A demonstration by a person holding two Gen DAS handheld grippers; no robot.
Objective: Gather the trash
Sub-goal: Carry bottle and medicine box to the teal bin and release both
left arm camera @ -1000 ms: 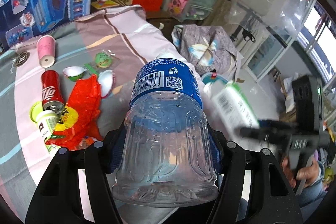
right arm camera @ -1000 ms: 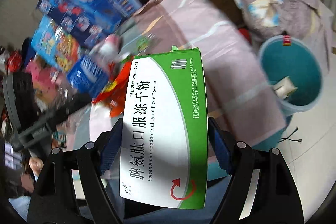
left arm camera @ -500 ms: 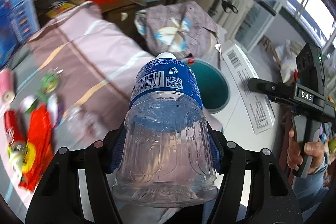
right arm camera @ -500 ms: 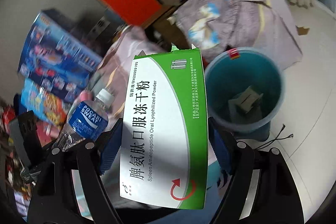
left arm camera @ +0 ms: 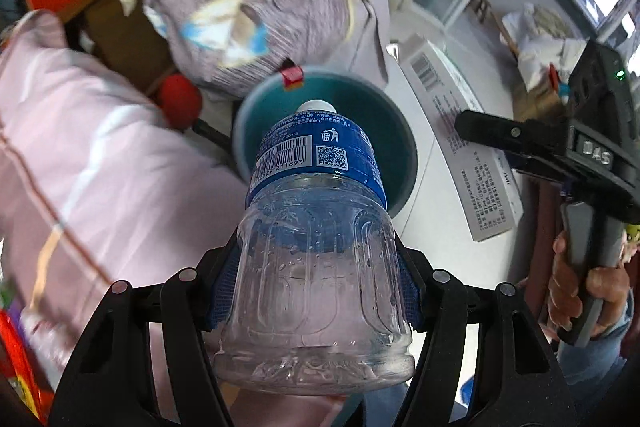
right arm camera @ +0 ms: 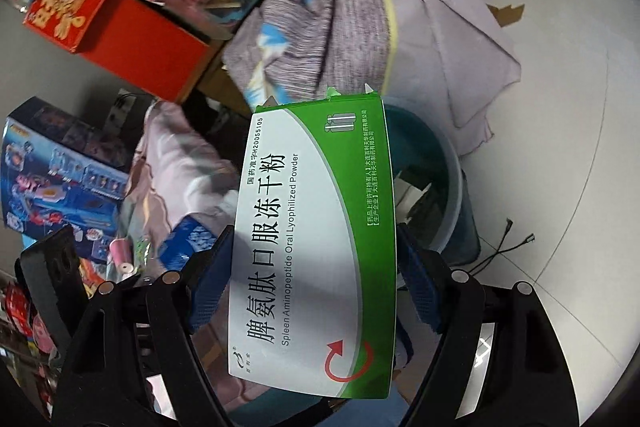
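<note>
Between the left gripper's (left arm camera: 316, 279) clamped blue pads sits a clear plastic bottle with a blue label (left arm camera: 316, 247), its long axis running straight ahead, white cap aimed at the mouth of the round teal plastic bin (left arm camera: 384, 131) on the floor just beyond. The right gripper (right arm camera: 316, 271) pinches a green-and-white cardboard medicine box (right arm camera: 316, 247) lengthwise, the same bin (right arm camera: 440, 187) peeking past its right edge. Judged from both views, the bottle looks better lined up for dropping first.

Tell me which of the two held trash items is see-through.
The plastic bottle in the left gripper: its body is clear under a blue label. The medicine box in the right gripper is opaque green-and-white card.
</note>
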